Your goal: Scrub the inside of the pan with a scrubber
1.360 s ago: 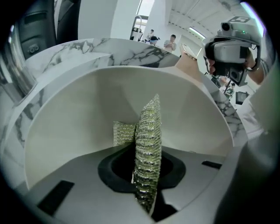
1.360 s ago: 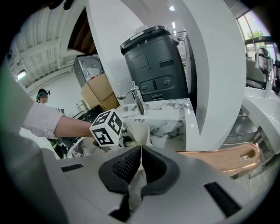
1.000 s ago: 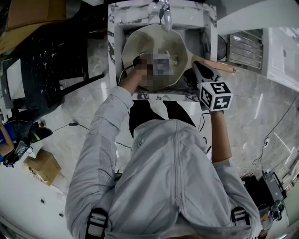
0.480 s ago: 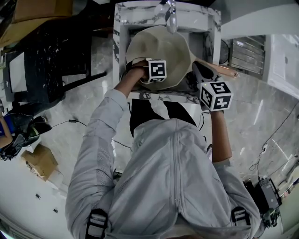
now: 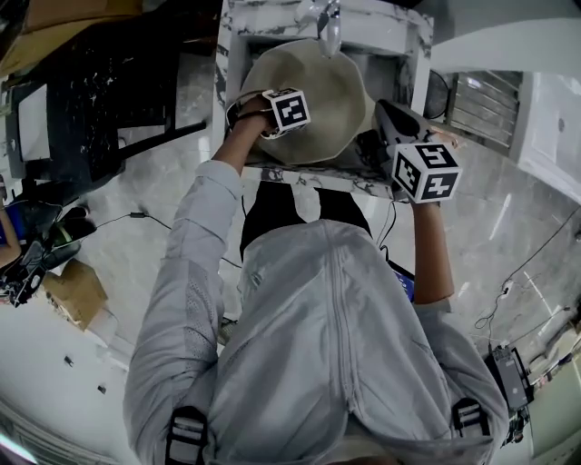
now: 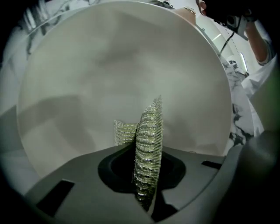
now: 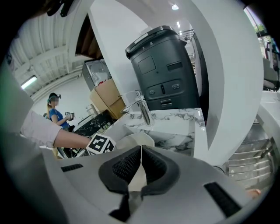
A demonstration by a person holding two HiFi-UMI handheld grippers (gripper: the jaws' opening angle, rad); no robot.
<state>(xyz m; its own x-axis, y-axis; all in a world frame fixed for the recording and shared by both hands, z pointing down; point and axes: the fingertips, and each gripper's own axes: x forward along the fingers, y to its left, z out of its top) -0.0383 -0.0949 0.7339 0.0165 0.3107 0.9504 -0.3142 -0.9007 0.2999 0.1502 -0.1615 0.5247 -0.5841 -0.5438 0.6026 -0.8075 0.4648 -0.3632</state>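
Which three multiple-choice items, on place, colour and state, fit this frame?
1. Where is the pan? A on the floor; B in the sink, below the tap; C on a stove.
2. What colour is the pan's inside? A black; B red; C cream.
3. The left gripper is: A shut on the scrubber; B open, empty; C out of view.
Answers: B, head view shows it in the sink; C, cream fills the left gripper view; A, mesh sits pinched between its jaws.

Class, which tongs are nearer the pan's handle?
Right. The right tongs are shut on the handle at the pan's right edge; the left tongs hold the scrubber inside the pan.
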